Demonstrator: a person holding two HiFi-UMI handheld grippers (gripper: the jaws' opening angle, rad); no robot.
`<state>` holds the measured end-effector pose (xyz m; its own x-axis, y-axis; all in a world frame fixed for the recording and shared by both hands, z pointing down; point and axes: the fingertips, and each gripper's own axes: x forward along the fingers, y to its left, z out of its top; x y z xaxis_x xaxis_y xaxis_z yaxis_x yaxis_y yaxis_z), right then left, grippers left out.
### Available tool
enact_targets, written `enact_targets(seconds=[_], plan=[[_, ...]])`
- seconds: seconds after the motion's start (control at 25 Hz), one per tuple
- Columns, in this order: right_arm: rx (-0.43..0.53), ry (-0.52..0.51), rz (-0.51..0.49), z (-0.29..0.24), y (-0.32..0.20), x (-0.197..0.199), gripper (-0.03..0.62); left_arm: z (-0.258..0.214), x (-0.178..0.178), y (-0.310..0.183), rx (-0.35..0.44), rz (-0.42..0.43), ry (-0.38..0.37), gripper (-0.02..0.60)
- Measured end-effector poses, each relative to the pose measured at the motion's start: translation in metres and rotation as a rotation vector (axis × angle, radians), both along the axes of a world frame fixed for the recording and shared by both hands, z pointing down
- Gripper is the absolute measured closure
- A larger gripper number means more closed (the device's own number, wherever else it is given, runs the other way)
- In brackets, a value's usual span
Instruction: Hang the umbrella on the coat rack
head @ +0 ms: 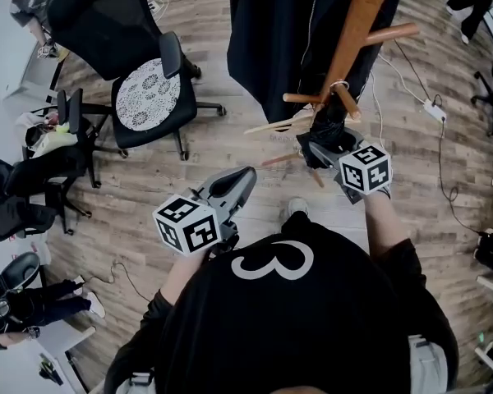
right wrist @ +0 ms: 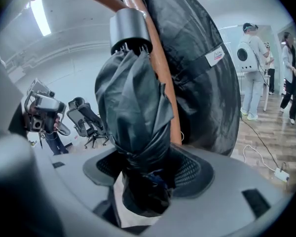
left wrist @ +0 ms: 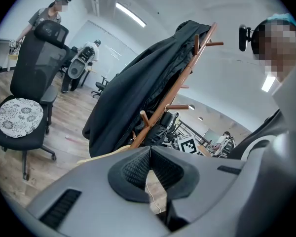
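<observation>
A folded black umbrella (right wrist: 135, 132) with a grey cap (right wrist: 129, 29) stands upright in my right gripper (right wrist: 147, 174), whose jaws are shut on its lower part. In the head view the umbrella (head: 325, 130) is right against the wooden coat rack (head: 355, 25), beside a lower peg (head: 347, 103), with a thin loop around that peg. A black coat (head: 287, 31) hangs on the rack. My left gripper (head: 237, 183) is held low to the left, apart from the rack, jaws shut with nothing between them (left wrist: 149, 174).
A black office chair with a patterned cushion (head: 146, 93) stands at the left, more chairs (head: 33, 187) beyond it. A white power strip (head: 434, 110) and cable lie on the wooden floor at the right. Other people stand in the room's background (right wrist: 251, 73).
</observation>
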<state>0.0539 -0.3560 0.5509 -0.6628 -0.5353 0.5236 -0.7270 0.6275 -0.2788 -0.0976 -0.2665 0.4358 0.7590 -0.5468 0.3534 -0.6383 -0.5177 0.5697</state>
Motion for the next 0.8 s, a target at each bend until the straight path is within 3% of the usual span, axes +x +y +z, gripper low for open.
enact_targets(seconds=[0.4,0.8], plan=[[0.022,-0.007,0.020,0.001,-0.004,-0.002,0.321,0.002,-0.018,0.014,-0.013,-0.030,-0.019,0.565],[0.067,0.069,0.083,-0.003,-0.001,0.018,0.318,-0.003,-0.030,0.038,-0.004,-0.017,-0.040,0.565]])
